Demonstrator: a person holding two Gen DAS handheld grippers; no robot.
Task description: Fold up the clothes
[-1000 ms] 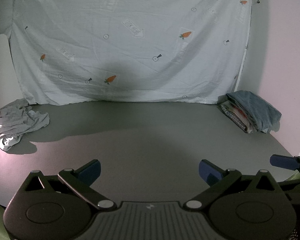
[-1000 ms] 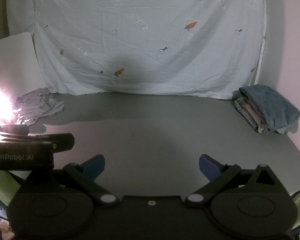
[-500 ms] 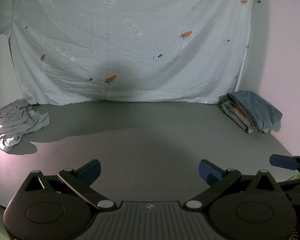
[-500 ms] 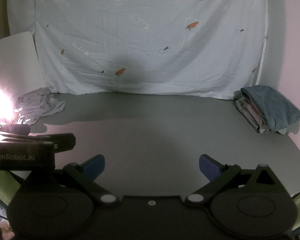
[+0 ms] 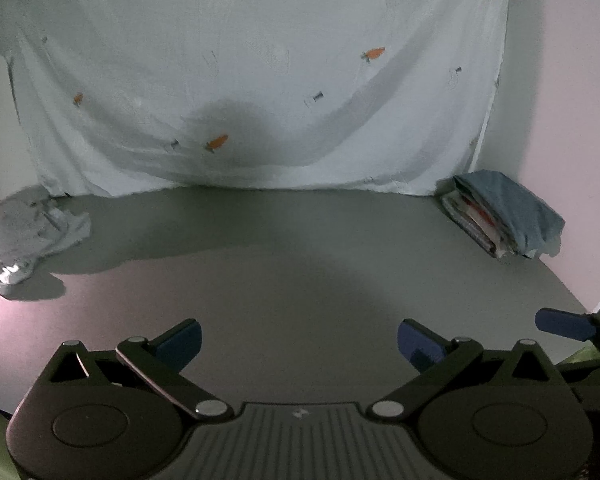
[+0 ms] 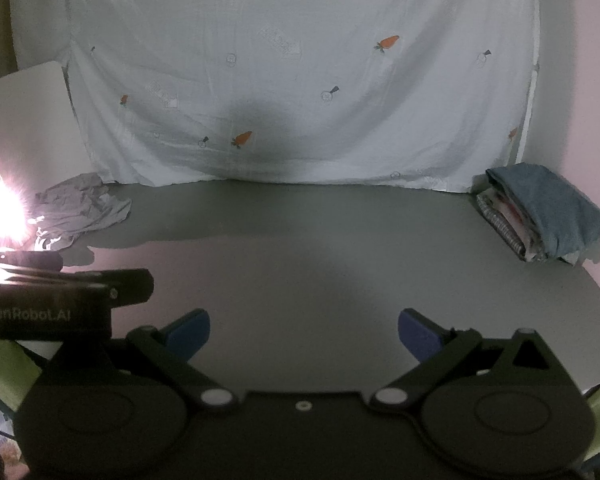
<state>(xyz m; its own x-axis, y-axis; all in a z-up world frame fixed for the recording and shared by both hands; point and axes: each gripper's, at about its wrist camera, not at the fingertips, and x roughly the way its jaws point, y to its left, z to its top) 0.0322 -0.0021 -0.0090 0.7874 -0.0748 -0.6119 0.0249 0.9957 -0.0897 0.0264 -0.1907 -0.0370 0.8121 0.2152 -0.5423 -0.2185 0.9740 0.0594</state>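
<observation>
**Both hand-held grippers spread wide above the tabletop**

The left hand-held gripper (image 5: 299,338) and the right hand-held gripper (image 6: 303,334) are held over the grey tabletop (image 6: 300,248) with jaws released and nothing grasped. A crumpled grey garment (image 5: 28,236) is seen at the far left, well apart from both. A folded stack of clothes (image 6: 540,212) is set at the far right, before a carrot-print sheet (image 6: 300,60).
</observation>
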